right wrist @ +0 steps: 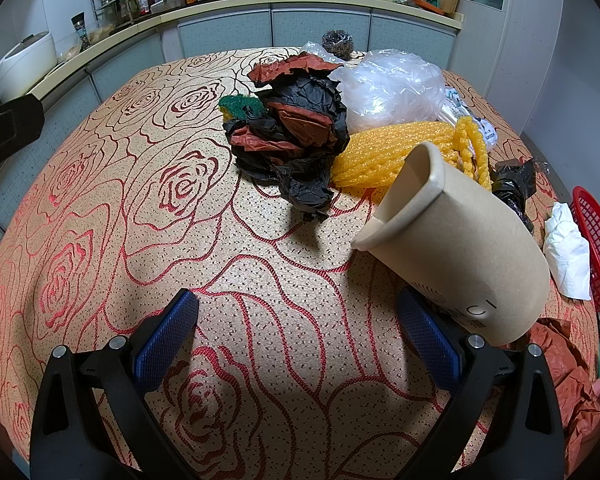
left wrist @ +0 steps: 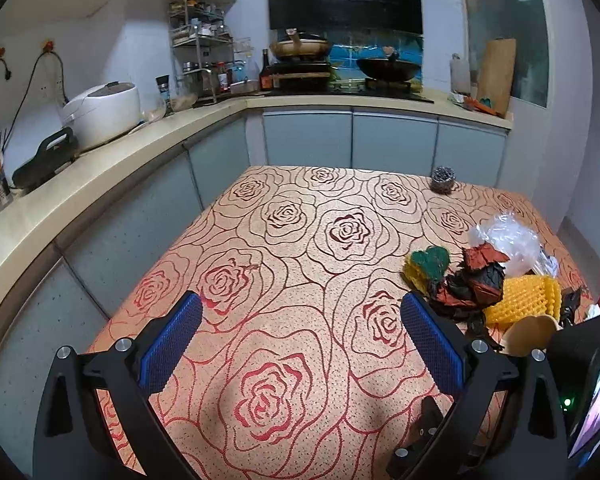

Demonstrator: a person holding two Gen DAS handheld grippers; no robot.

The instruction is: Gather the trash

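Both grippers, left point(left wrist: 302, 312) and right point(right wrist: 298, 310), gape empty over the table point(right wrist: 100, 200); cup point(right wrist: 456, 248) (tipped) beside right.

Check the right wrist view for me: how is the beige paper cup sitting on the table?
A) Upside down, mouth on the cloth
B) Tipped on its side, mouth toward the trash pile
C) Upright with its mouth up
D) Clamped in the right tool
B: the beige paper cup lies tilted on its side, its open mouth facing the crumpled black and red paper, while the right tool is open and holds nothing.
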